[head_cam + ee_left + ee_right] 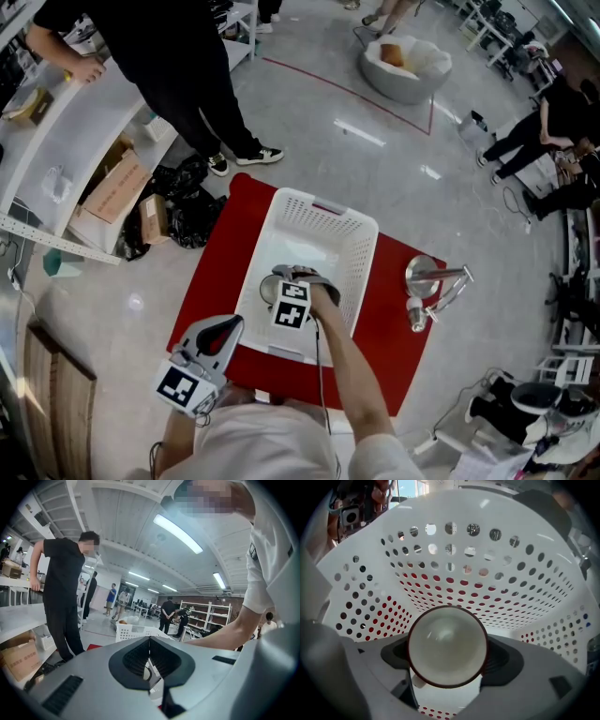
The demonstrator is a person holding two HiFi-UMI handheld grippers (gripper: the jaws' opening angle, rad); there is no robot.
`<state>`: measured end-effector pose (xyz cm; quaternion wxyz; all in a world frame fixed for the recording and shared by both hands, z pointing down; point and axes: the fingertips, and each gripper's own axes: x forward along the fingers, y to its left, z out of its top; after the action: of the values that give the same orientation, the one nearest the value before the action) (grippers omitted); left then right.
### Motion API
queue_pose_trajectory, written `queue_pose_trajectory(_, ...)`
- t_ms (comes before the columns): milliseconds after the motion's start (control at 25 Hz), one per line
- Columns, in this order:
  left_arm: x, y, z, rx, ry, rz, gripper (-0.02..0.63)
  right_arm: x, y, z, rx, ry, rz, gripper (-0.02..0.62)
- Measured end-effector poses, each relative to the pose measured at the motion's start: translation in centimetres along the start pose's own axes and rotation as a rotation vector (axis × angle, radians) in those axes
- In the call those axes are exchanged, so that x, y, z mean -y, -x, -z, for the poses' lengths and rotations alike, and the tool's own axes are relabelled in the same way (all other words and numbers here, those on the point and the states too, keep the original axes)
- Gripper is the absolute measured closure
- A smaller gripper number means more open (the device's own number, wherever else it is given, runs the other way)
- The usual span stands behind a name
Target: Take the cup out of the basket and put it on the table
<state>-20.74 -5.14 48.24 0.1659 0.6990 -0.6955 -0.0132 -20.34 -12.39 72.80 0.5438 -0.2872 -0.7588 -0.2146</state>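
Cup (447,644), round, white-glazed with dark-red rim, sits clamped by its sides in our right tool (447,656), inside the white perforated plastic basket (323,220). Left tool (150,656) clenched, empty. We judge the cup stiff, light, slick, chippable: wall grip suits, land softly on red surface (394,323).

The head view looks steeply down on the basket (323,217). The right gripper view sits inside it, close up to the cup (447,646). The left gripper view faces level across the room, sharing the basket's rim.
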Motion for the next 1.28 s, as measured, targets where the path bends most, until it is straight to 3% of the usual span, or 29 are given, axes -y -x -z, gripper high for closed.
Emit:
queue_pose_trajectory(320,0.9,-1.3,-0.4,0.001,-0.018,0.045,0.595,-0.2,4.0,-1.1,0.046,-0.012,0.011,0.177)
queue_pose_trajectory(600,2.0,-2.3,-0.9,0.000,-0.034,0.089,0.595,-0.2,8.9,-2.2,0.099,-0.006,0.074,0.178)
queue_pose_trajectory(800,3.0,-3.3,-1.1,-0.002,-0.046,0.122,0.595,0.0,12.4,-2.0,0.128,0.002,0.136,0.178)
queue_pose_trajectory(1280,5.9,-5.2,-2.0,0.000,-0.074,0.214,0.595,-1.3,19.1,-0.9,0.189,-0.033,0.191,0.178)
